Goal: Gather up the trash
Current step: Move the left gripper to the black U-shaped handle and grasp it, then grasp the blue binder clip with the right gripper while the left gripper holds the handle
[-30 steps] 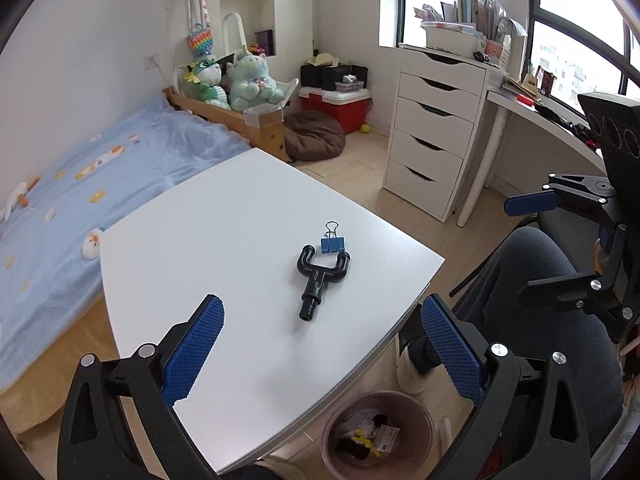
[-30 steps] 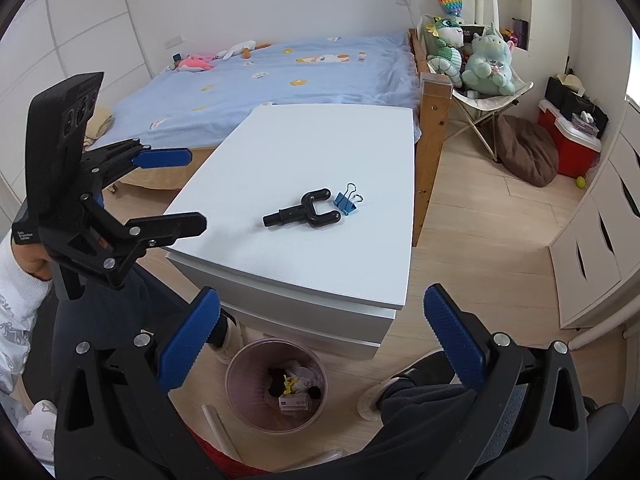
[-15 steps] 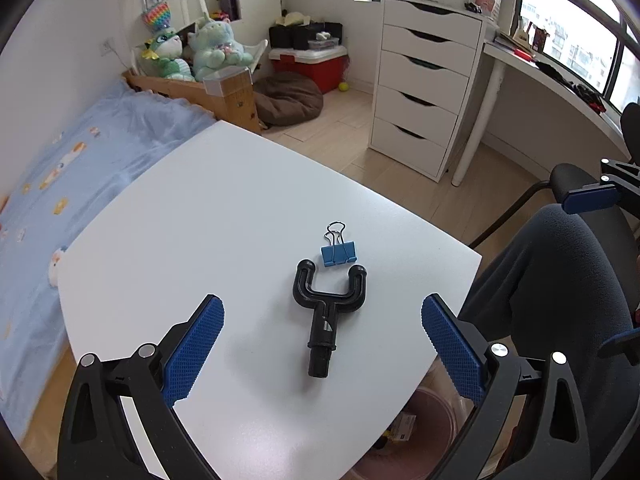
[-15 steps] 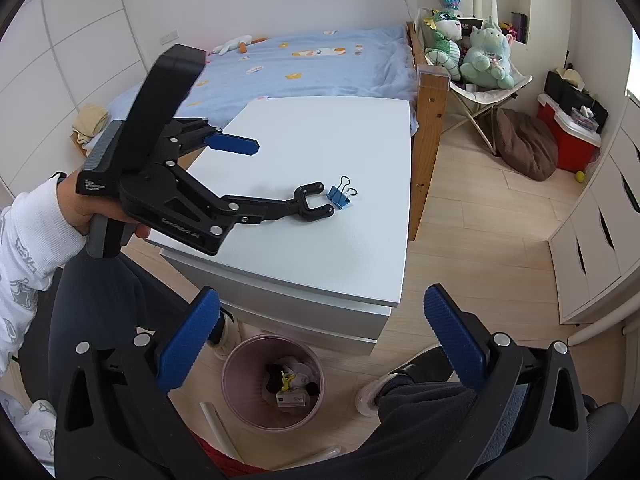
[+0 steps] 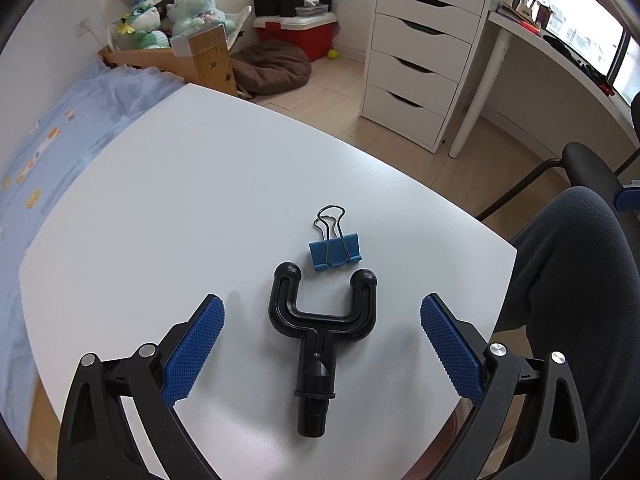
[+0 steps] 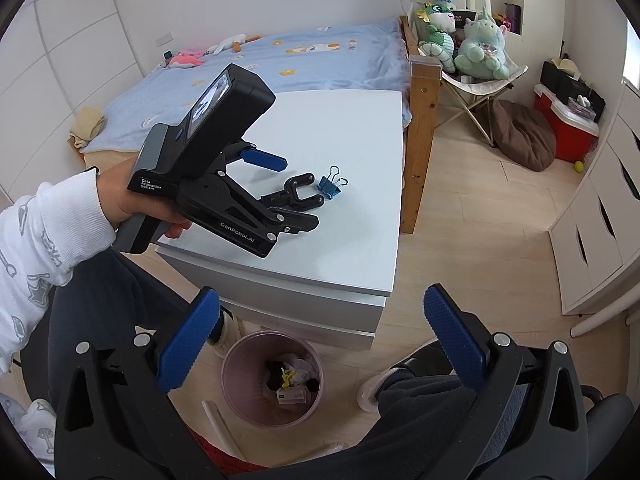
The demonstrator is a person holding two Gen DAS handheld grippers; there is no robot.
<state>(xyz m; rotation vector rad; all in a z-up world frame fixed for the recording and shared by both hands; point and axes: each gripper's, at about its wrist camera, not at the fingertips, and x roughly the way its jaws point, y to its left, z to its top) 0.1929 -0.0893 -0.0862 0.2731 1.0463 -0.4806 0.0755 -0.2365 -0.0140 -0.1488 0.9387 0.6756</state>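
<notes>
White and nearly bare, the desk (image 5: 168, 208) fills the middle of the left wrist view, with a blue bed at the left edge and a white drawer unit (image 5: 424, 60) at the upper right. On the desk, low in the centre of the frame, lies a black Y-shaped plastic piece (image 5: 320, 328), its stem pointing toward the camera and its two prongs away; a blue binder clip (image 5: 335, 249) lies just beyond the prongs. The left gripper (image 5: 322, 312) has its fingers (image 5: 196, 344) wide apart, one on each side of the black piece and clear of it. From the right wrist view, the right gripper (image 6: 320, 312) sits at the bottom of the frame, fingers spread and holding nothing, above a pink trash bin (image 6: 272, 376) on the floor with scraps inside. At the left centre, a hand (image 6: 132, 204) in a white sleeve holds the left gripper over the desk.
</notes>
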